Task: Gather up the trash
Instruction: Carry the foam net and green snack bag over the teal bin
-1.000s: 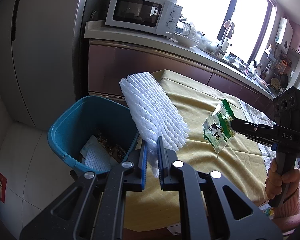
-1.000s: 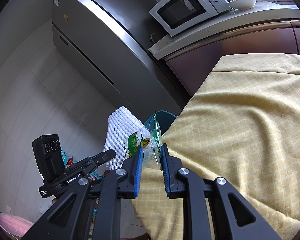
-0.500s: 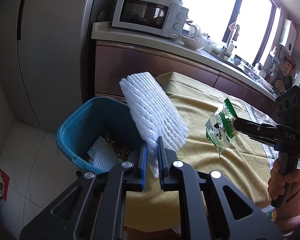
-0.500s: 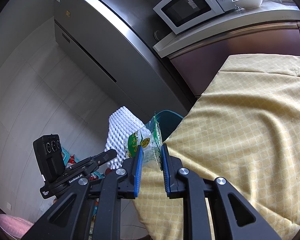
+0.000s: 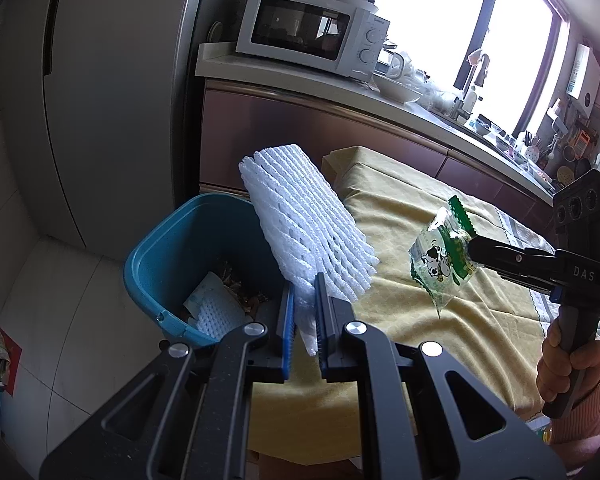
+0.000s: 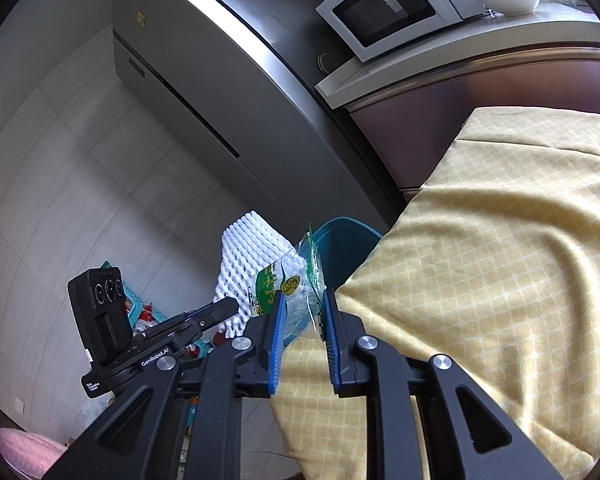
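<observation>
The left gripper (image 5: pixel 305 292) is clamping the lower edge of a white foam net (image 5: pixel 304 224), which is standing tilted above the near rim of the blue bin (image 5: pixel 156 248). The right gripper (image 6: pixel 303 300) is pinching a clear green-printed wrapper (image 5: pixel 440 260) and is holding it over the yellow tablecloth (image 5: pixel 404 208), apart from the net. Paper scraps are lying inside the bin.

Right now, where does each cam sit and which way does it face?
Left wrist: on the left gripper, facing the blue plastic bin and the yellow-clothed table; the right gripper and a hand show.
Right wrist: on the right gripper, facing the grey fridge; the left gripper shows.
Shared: the white foam net sleeve, the green-printed clear wrapper, the bin, the white microwave.
</observation>
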A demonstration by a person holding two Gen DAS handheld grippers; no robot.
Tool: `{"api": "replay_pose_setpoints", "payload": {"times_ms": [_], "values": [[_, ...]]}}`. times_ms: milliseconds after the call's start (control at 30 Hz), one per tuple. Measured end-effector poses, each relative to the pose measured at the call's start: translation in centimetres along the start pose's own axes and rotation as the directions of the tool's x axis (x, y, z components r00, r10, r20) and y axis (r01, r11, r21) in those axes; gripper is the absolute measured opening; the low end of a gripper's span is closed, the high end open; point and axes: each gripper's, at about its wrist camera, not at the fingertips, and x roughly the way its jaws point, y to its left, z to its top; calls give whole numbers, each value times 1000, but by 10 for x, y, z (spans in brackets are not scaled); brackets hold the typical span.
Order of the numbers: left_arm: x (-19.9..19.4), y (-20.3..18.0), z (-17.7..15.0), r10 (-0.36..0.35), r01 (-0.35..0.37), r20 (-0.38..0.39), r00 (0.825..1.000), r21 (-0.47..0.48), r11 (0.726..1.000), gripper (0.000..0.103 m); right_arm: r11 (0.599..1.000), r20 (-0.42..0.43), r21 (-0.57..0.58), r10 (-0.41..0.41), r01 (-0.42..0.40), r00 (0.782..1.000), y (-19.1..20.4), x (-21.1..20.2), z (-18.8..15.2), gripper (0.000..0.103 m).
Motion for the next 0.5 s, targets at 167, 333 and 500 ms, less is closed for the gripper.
{"api": "replay_pose_setpoints", "payload": {"times_ms": [167, 333, 500], "values": [[1, 5, 1, 6, -6, 0, 1000, -10, 1000, 10, 1000, -7, -4, 1, -1, 1000, 2, 4, 1, 17], [1, 10, 0, 14, -14, -1, 1000, -20, 1000, 10, 1000, -16, -8, 4, -4, 1000, 5, 9, 3, 17], [2, 13, 0, 19, -19, -2, 1000, -31, 999, 10, 1000, -25, -14, 8, -8, 1000, 8, 13, 4, 17]]}}
